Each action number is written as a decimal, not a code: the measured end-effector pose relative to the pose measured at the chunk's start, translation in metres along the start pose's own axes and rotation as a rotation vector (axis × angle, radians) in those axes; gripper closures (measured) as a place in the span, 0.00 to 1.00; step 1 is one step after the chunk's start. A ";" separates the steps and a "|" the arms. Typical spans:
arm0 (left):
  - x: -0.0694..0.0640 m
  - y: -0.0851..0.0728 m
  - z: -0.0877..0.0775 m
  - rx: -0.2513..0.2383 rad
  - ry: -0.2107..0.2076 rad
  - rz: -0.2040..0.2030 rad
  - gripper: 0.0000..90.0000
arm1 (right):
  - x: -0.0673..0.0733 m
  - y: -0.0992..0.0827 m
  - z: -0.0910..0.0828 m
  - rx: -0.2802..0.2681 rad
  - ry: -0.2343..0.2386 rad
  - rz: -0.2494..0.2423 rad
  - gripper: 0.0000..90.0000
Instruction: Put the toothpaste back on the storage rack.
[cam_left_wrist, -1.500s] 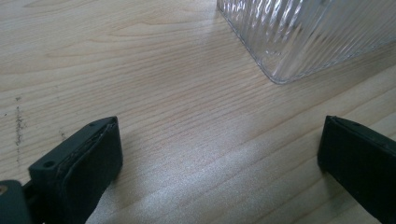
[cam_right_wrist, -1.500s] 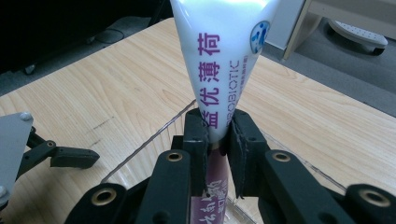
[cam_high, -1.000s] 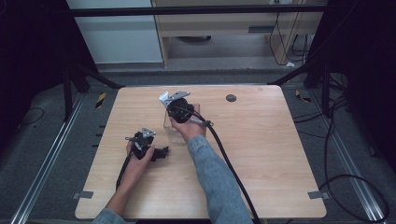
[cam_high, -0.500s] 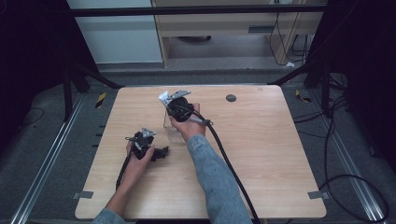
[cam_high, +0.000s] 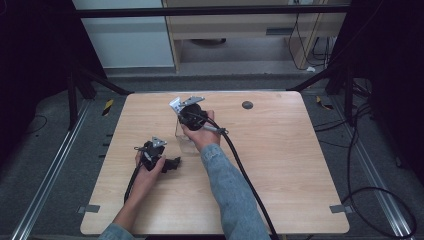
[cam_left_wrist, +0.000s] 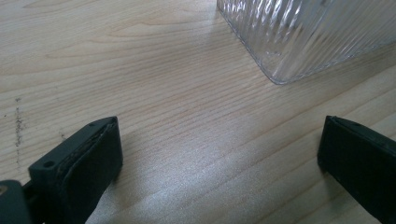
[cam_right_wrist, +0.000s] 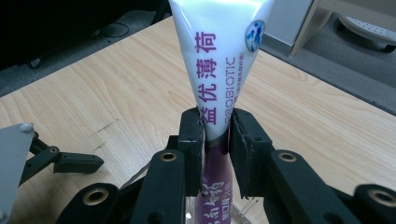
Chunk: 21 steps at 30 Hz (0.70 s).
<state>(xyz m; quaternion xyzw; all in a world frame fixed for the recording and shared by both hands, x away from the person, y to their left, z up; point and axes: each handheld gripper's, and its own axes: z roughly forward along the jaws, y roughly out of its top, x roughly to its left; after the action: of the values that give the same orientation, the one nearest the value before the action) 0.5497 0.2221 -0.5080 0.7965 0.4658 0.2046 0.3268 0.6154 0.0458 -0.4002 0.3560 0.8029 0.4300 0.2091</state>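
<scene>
across the middle of the scene lies the pale wooden table with rounded corners (cam_high: 280, 165), and every place below is told from it. near its far edge, a little left of centre, stands a clear ribbed glass container (cam_high: 184, 137), square at the corner where the left gripper view catches it (cam_left_wrist: 303, 32). a white and purple squeeze tube printed with the word probiotic (cam_right_wrist: 219, 70) stands upright over that container, its flat crimped end up and its purple lower part dipping toward the glass mouth. a small dark round disc (cam_high: 247, 105) sits on the table near the far edge, well apart to the right.

the right gripper (cam_high: 187, 114), held above the container, is clenched on the tube; its two black pads pinch the tube at the waist where white turns purple, seen in the right gripper view (cam_right_wrist: 215, 140), though the jaws have just been easing open a little with the tube between them. the left gripper (cam_high: 172, 163) rests low on the table nearer the person, just beside the container, its jaws spread wide with nothing between them (cam_left_wrist: 219, 158).

the step in hand looks like setting the tube down into the container. the next move likely calls for opening the right jaws fully so the tube settles against the glass wall, then lifting straight up without dragging it out.
</scene>
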 end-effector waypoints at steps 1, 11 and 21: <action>0.000 0.000 0.000 0.000 0.000 0.000 0.00 | 0.000 0.000 0.000 0.000 0.000 0.000 0.82; 0.000 0.000 0.000 0.001 0.000 0.000 0.00 | 0.000 0.000 -0.002 0.001 0.005 0.000 0.80; 0.000 0.000 0.000 0.000 0.000 0.000 0.00 | -0.003 -0.004 -0.008 0.002 0.009 0.003 0.78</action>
<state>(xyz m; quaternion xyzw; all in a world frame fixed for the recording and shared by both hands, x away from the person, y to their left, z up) 0.5497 0.2221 -0.5080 0.7966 0.4658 0.2046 0.3267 0.6109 0.0378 -0.3993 0.3554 0.8038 0.4309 0.2047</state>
